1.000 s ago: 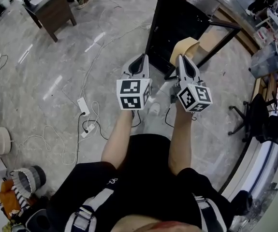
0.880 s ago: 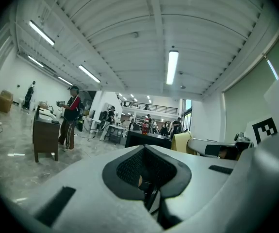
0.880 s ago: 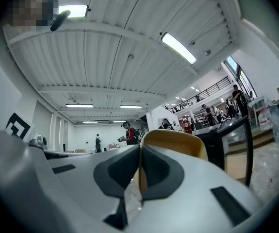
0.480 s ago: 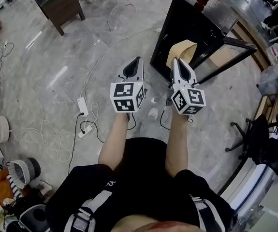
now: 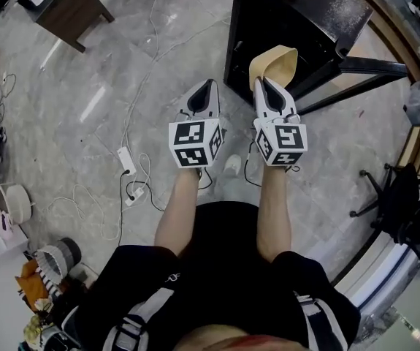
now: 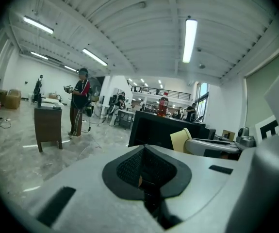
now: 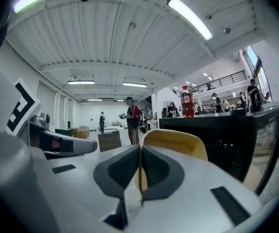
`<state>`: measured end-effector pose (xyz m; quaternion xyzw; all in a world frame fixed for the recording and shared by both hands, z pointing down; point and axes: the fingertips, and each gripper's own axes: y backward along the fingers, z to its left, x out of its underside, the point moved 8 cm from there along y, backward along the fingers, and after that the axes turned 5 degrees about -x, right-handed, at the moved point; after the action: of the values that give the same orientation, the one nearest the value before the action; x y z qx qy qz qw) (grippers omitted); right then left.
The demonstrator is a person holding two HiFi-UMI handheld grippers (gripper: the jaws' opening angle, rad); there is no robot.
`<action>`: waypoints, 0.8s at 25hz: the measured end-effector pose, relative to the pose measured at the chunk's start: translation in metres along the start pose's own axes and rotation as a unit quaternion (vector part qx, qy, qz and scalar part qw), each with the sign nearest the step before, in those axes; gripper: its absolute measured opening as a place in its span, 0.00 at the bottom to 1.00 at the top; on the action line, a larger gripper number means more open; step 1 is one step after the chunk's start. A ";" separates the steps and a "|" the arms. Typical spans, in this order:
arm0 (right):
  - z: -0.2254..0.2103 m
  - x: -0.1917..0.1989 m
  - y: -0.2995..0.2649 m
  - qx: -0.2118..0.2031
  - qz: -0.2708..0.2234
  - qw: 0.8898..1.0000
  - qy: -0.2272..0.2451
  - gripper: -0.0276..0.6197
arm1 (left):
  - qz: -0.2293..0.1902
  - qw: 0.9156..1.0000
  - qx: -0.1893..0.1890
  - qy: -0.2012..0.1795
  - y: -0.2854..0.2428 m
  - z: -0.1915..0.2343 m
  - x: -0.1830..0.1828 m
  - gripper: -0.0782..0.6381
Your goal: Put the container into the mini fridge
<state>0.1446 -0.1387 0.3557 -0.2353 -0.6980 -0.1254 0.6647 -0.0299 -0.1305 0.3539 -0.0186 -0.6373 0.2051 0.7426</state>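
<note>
A pale yellow container [image 5: 277,58] hangs in front of the black mini fridge [image 5: 283,20], and my right gripper [image 5: 262,82] is shut on its rim. In the right gripper view the container [image 7: 178,142] rises just past the closed jaws [image 7: 139,171], with the fridge [image 7: 217,140] behind it and the open fridge door [image 7: 268,140] at the right. My left gripper [image 5: 209,86] is level with the right one, a little to its left, shut and holding nothing. In the left gripper view [image 6: 144,174] the container [image 6: 180,140] shows at the right.
A red bottle [image 7: 187,102] stands on top of the fridge. The open door [image 5: 363,68] juts out to the right. A power strip with cables [image 5: 125,159] lies on the floor at the left. A wooden side table [image 5: 60,2] stands far left, an office chair [image 5: 396,203] right. A person [image 6: 80,101] stands beyond.
Both grippers and the held container have come closer to the fridge, which now sits nearer and more central in the head view. Neither gripper's jaws have changed.
</note>
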 end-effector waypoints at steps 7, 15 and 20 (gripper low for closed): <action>-0.050 0.034 -0.025 -0.020 0.038 0.999 -0.021 0.07 | 0.036 0.999 -0.009 -0.010 -0.054 -0.010 0.018 0.12; -0.051 0.074 -0.062 -0.046 0.118 0.992 0.007 0.07 | 0.091 0.996 -0.007 0.011 -0.102 0.010 0.047 0.12; -0.070 0.113 -0.095 -0.048 0.192 0.979 0.046 0.07 | 0.129 0.992 0.000 -0.002 -0.132 0.022 0.070 0.12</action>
<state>0.1573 -0.2364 0.4864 -0.3908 -0.6013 -0.0394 0.6958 -0.0062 -0.2331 0.4621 -0.1005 -0.6314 0.2993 0.7083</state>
